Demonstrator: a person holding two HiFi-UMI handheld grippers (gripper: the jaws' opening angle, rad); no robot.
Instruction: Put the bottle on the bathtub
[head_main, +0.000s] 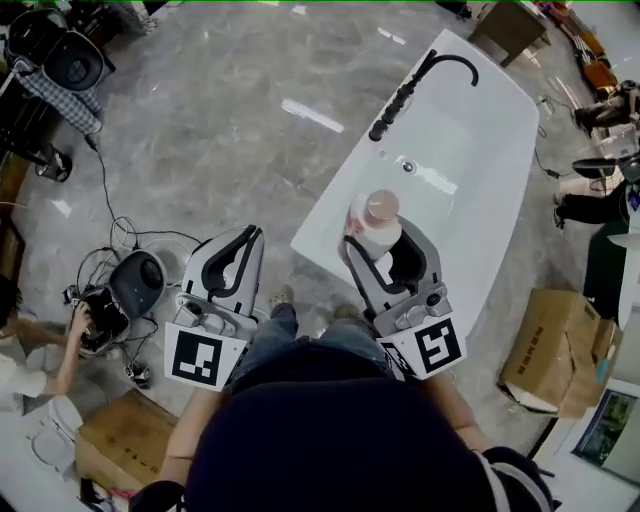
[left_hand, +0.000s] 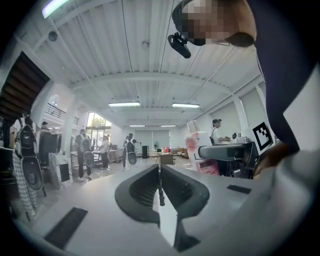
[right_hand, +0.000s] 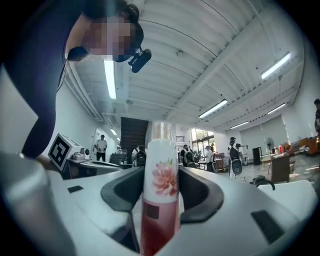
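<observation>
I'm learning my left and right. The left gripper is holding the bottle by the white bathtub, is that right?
Not quite. It is the right gripper that holds the bottle by the white bathtub. The right gripper view shows its jaws pressed on both sides of the bottle. The left gripper is shut with nothing in it.

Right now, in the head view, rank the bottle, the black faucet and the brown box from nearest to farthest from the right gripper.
1. The bottle, held between the right gripper jaws.
2. The black faucet, on the bathtub rim, farther up.
3. The brown box, past the bathtub's far end, top right.
</observation>
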